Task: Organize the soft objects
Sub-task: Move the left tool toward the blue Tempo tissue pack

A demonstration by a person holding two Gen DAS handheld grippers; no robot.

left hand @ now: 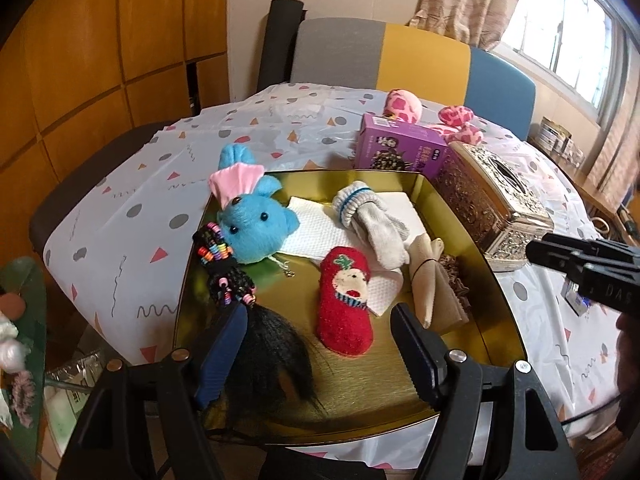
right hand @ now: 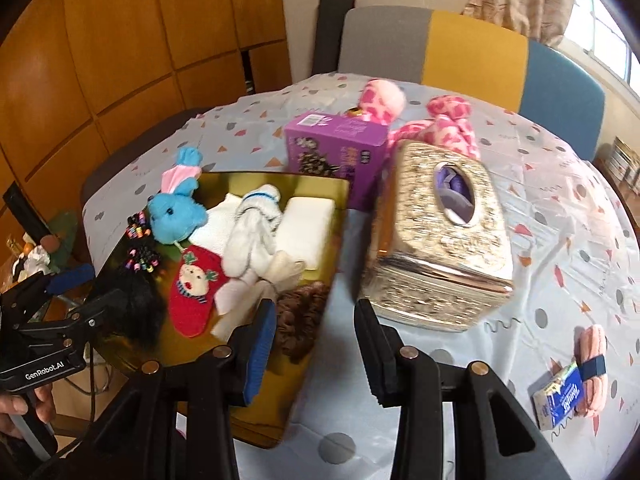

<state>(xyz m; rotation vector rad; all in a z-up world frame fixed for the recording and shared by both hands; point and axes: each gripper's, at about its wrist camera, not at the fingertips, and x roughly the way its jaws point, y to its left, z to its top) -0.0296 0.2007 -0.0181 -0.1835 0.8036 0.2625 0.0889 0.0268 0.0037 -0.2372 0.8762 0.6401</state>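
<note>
A gold tray (left hand: 492, 280) (right hand: 280, 412) holds a blue plush rabbit (left hand: 256, 228) (right hand: 176, 216), a red sock (left hand: 346, 300) (right hand: 192, 292), a white sock (left hand: 372, 224) (right hand: 248, 240), beige cloth (left hand: 430, 280), a brown scrunchie (right hand: 300, 320) and a black beaded hairpiece (left hand: 256, 344) (right hand: 140, 300). My left gripper (left hand: 316, 356) is open over the tray's near edge, its left finger touching the hairpiece. My right gripper (right hand: 316, 356) is open and empty above the tray's right edge. A pink spotted plush (left hand: 404, 106) (right hand: 400, 112) and a pink sock roll (right hand: 592, 364) lie on the table.
A purple box (left hand: 400, 148) (right hand: 336, 152) and an ornate silver tissue box (left hand: 492, 204) (right hand: 440, 248) stand right of the tray. A blue tissue packet (right hand: 560, 396) lies beside the pink roll. A chair (left hand: 400, 56) stands behind the table. Clutter sits off the left edge.
</note>
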